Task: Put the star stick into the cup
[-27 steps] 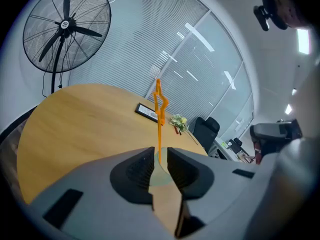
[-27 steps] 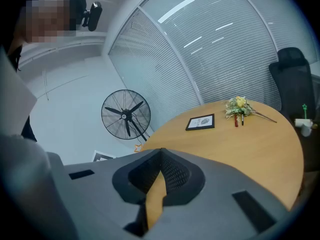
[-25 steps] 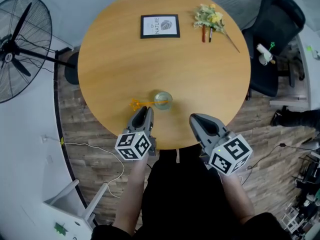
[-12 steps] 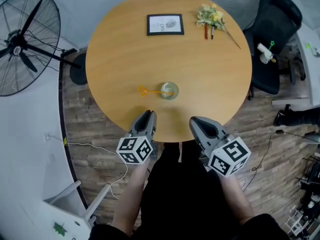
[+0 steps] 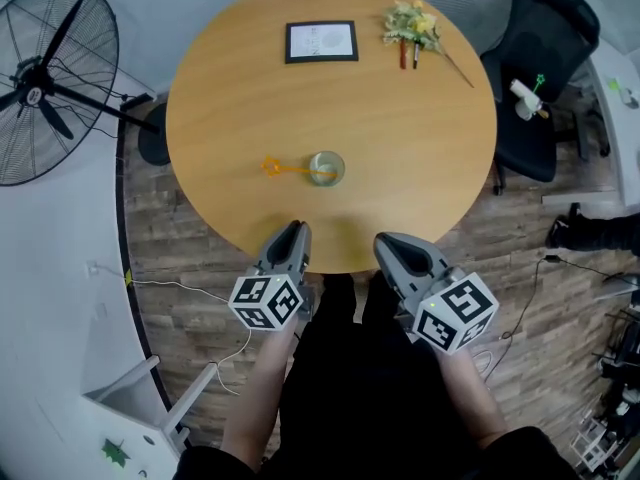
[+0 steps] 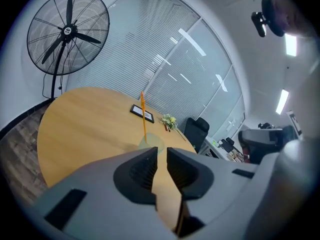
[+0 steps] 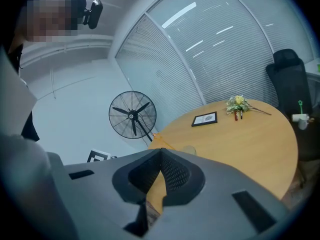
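Head view: a clear, round glass cup stands on the round wooden table, a little toward 6 o'clock from the table's middle. The orange star-tipped plastic stick rests in it, its lower end inside the cup. The shaft leans over the rim toward 9 o'clock, with the star end hanging out over bare wood. Nothing else can be made out in the cup.

Both grippers hang at the table's 6 o'clock edge, well apart from the cup. The left gripper shows only a narrow slit between its jaws, with nothing in it. The right gripper has its jaw tips pressed together, also empty. Left gripper view: the stick rises steeply from the cup, dead ahead at 12 o'clock.

The task looks complete, but the result seems fragile. Much of the long stick stands outside a small, probably light cup. A knock to the table edge from either gripper, or a brush against the star end, could tip the cup toward 9 o'clock or lever the stick out.

A black-framed picture lies at the table's 12 o'clock and a bunch of yellow flowers at 1 o'clock, both far from the cup.
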The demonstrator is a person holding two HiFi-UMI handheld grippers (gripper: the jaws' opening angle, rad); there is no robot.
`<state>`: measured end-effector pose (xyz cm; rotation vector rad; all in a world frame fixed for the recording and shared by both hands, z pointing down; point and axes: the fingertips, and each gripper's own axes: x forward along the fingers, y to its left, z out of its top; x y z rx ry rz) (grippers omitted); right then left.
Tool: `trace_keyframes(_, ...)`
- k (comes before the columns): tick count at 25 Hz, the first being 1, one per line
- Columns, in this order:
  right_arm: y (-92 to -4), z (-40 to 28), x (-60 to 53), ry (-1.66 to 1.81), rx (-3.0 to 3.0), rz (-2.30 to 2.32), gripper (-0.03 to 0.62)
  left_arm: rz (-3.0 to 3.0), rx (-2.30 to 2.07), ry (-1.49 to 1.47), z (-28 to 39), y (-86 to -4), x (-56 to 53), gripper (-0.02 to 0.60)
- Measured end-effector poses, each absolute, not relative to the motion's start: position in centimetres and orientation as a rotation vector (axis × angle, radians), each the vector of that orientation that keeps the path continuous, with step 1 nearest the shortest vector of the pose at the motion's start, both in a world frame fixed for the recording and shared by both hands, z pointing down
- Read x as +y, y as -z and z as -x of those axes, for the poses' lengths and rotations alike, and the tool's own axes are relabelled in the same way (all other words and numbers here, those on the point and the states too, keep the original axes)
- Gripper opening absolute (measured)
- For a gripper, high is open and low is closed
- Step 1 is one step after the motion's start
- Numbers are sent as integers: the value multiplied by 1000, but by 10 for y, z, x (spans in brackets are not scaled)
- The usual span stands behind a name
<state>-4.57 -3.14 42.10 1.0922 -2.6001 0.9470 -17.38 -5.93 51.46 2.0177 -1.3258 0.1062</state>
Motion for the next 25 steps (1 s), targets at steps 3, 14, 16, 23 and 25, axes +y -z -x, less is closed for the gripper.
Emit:
trace_keyframes(3, -420, 32, -26, -943, -2617, -1079, 9, -2019, -1351, -98, 162, -509, -55, 53)
trace_keyframes(14, -407, -37, 15, -880, -2686, -1000, 9, -2009, -1459, -16, 93, -476, -4, 0)
trace_keyframes(16, -405, -47, 25, -859, -2701, -979, 9, -2013, -1479, 3, 82, -468, 9, 0)
trace_keyframes(23, -393, -79, 53, -810, -2765, -942, 9, -2078, -1551, 55, 55, -424, 52, 0)
trace_keyframes(25, -390, -84, 59, -782, -2782, -924, 9, -2097, -1579, 74, 53, -410, 66, 0)
